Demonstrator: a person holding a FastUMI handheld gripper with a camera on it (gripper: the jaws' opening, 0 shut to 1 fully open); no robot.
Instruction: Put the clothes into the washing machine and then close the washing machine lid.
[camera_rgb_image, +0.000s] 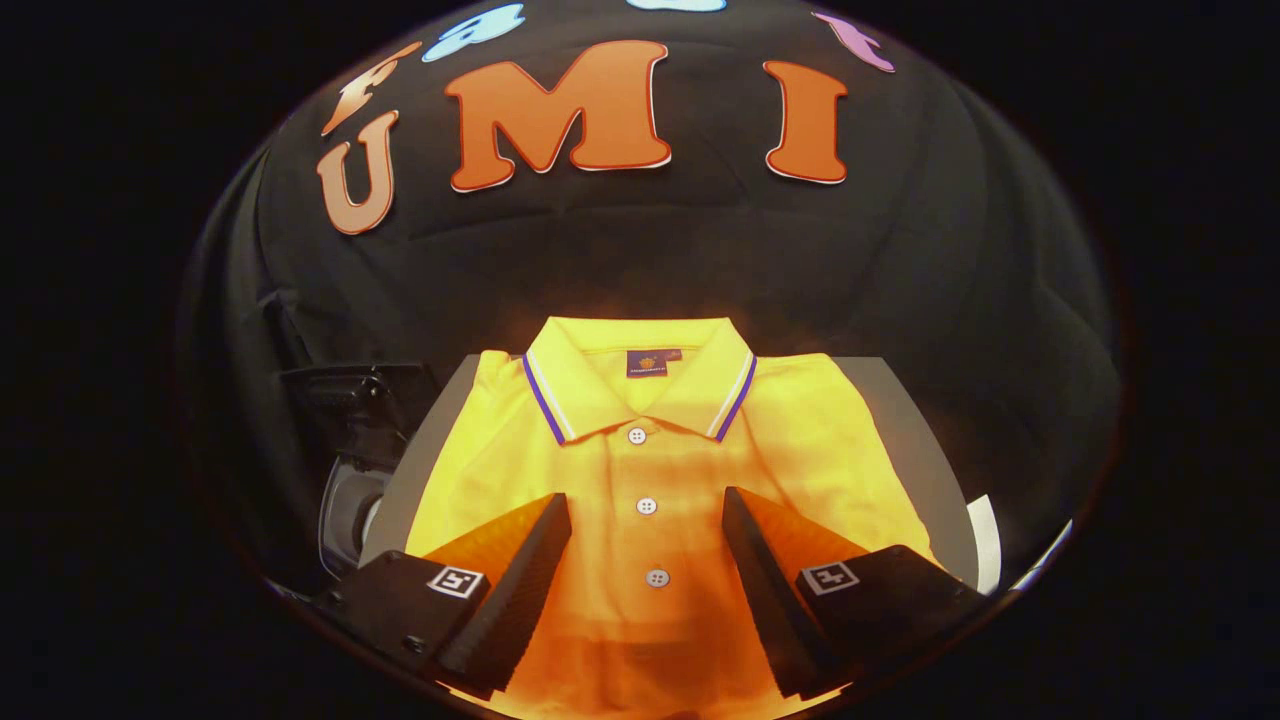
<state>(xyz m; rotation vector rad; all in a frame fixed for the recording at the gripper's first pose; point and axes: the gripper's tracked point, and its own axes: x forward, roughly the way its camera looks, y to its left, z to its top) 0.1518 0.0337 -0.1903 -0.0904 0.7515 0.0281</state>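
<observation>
A folded yellow polo shirt (650, 450) lies flat on the grey worktop (900, 420). The gripper (647, 512) hangs wide open above its button placket, holding nothing. A dark machine (350, 430) stands at 9 o'clock.

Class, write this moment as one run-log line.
stage: approach | gripper: open, fingers over the placket, nothing held | yellow polo shirt: folded flat on grey surface, collar away | washing machine: not yet loaded

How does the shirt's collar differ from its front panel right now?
The collar carries purple and white stripes along its edge; the front panel is plain yellow with three white buttons. The collar lies beyond the open claw; the panel sits between its fingers. Both are yellow and lie flat.
</observation>
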